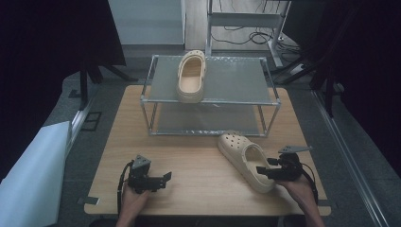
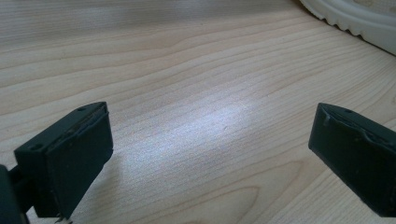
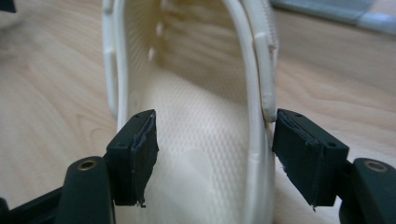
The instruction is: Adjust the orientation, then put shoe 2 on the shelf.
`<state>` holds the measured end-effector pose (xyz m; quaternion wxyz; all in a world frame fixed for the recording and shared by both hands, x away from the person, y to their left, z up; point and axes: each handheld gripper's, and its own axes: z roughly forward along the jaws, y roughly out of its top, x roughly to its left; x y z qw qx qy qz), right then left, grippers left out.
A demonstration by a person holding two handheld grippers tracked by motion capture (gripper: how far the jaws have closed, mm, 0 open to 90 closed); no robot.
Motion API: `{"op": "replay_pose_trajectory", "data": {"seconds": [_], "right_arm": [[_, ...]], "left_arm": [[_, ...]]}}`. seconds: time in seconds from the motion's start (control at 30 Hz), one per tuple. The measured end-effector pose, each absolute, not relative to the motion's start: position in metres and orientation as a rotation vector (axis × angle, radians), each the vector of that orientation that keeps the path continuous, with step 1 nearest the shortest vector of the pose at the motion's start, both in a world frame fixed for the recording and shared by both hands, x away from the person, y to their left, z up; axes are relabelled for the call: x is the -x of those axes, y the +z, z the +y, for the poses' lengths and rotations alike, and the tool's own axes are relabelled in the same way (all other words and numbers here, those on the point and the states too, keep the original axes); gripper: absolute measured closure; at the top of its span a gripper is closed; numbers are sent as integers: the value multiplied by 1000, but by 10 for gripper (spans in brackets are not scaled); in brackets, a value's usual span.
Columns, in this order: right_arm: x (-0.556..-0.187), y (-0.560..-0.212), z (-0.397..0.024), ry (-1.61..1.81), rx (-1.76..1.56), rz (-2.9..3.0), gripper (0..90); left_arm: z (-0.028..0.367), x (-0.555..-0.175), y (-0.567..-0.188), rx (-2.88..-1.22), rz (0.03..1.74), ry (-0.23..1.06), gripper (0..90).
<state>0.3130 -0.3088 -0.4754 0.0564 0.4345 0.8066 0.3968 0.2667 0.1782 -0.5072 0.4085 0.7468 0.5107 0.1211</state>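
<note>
A cream clog (image 1: 243, 158) lies on the wooden table (image 1: 189, 156) at the front right, toe toward the rack. My right gripper (image 1: 262, 171) is at its heel end. In the right gripper view the jaws straddle the clog's (image 3: 196, 93) right side wall: one pad sits inside the shoe with a gap to the wall, the other touches the outside by the strap, so the right gripper (image 3: 215, 154) is open. A second cream clog (image 1: 191, 75) rests on the rack's top shelf. My left gripper (image 1: 165, 178) (image 2: 210, 154) lies open over bare wood at the front left.
A two-shelf metal rack (image 1: 265, 101) stands across the back half of the table, its lower shelf bare. The table clog's ridged sole (image 2: 355, 18) shows beyond the left gripper. A pale sheet (image 1: 33, 175) lies off the table's left side.
</note>
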Motion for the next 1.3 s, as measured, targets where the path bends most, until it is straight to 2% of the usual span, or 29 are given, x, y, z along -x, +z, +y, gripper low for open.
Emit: {"op": "replay_pose_trajectory", "data": {"seconds": [0.67,1.1,1.17,1.3], "right_arm": [[-287,-487,-267,1171,-1195,2569,295],[-308,-483,-273,1139,-1475,2372,156],[-311,-482,-271,1136,-1487,2356,164],[-317,-480,-266,1125,-1517,2315,253]], "left_arm": [[175,-265,-507,-1893,1274,300,0],[175,-266,-508,-1899,1284,303,0],[175,-266,-508,-1897,1284,302,0],[175,-266,-508,-1898,1282,300,0]]}}
